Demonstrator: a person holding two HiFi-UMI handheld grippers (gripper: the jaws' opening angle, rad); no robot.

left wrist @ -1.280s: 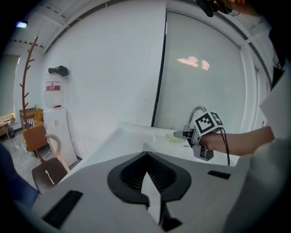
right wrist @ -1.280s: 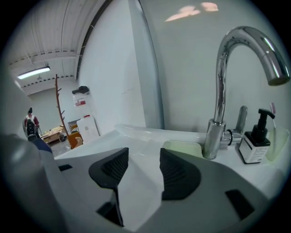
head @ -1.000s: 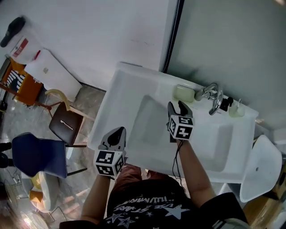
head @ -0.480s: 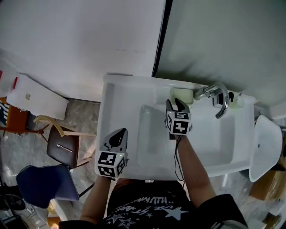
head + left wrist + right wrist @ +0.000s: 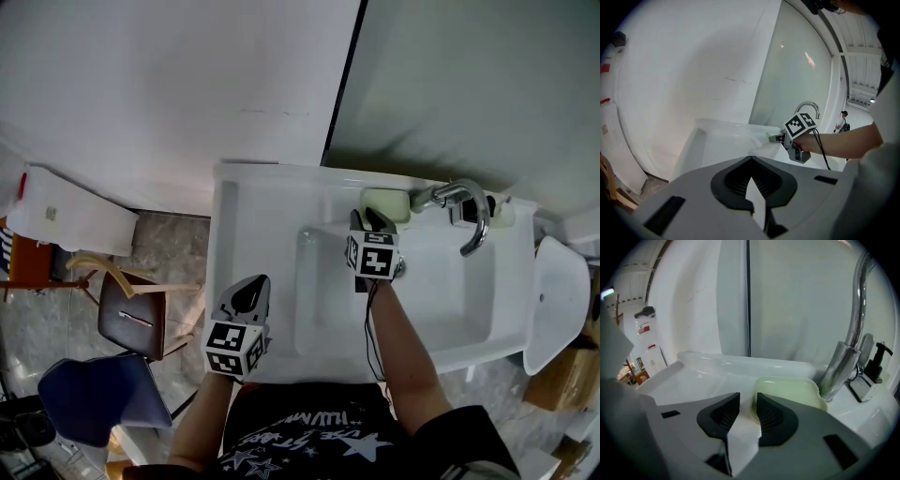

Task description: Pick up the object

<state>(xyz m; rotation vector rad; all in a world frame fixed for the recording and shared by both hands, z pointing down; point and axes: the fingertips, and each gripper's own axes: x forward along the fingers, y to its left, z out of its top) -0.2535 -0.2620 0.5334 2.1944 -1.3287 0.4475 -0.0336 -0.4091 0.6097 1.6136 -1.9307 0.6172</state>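
Note:
A pale green soap dish (image 5: 386,201) (image 5: 787,391) lies on the back rim of a white sink (image 5: 230,234), just left of the chrome tap (image 5: 466,201) (image 5: 847,350). My right gripper (image 5: 372,218) (image 5: 748,399) reaches over the basin to the dish's left end. Its jaws have just been closing and stand a narrow gap apart; the dish's left rim shows in that gap, and the pads do not visibly press on it. My left gripper (image 5: 249,289) (image 5: 751,161) hangs shut and empty over the sink's front left rim (image 5: 701,140).
A black pump (image 5: 880,355) and a small pale item (image 5: 502,214) stand right of the tap. A white lid-shaped fixture (image 5: 560,300) adjoins the sink's right end. On the floor at the left are a brown chair (image 5: 131,314), a blue chair (image 5: 89,398) and a white container (image 5: 66,220).
The head view has swung, so the sink now lies squarer in the picture. My right gripper has drawn in to the soap dish's near edge. The left gripper has sunk slightly at the front rim.

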